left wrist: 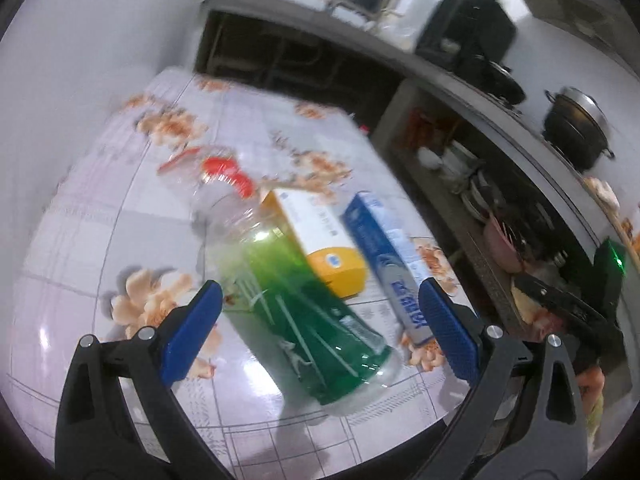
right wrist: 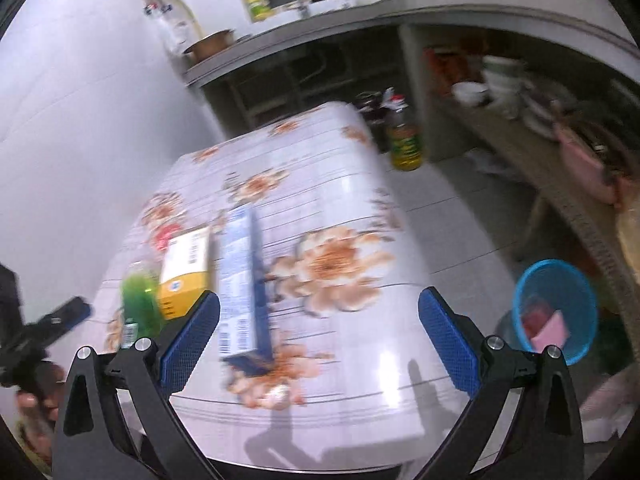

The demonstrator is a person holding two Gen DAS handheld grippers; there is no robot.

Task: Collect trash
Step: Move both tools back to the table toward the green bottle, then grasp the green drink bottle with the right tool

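On a table (left wrist: 100, 208) covered with a pale checked cloth printed with orange flowers lie three pieces of trash side by side: a clear plastic bottle (left wrist: 296, 300) with a red cap and a green label, a white-and-yellow carton (left wrist: 320, 236) and a long blue-and-white box (left wrist: 384, 264). The left gripper (left wrist: 320, 328) hangs above the near end of the bottle with its blue-padded jaws spread wide on either side, touching nothing. The blue box carries white characters along its side, too blurred to read; the yellow carton shows a small round blue mark. In the right wrist view the right gripper (right wrist: 319, 336) is likewise spread wide and empty, hovering over the table edge, with the blue box (right wrist: 244, 284) just ahead of its left finger; barcodes show on that box and on the carton (right wrist: 186, 268). A blue mesh basket (right wrist: 554, 308) stands on the floor to the right of the table, with pink scraps inside.
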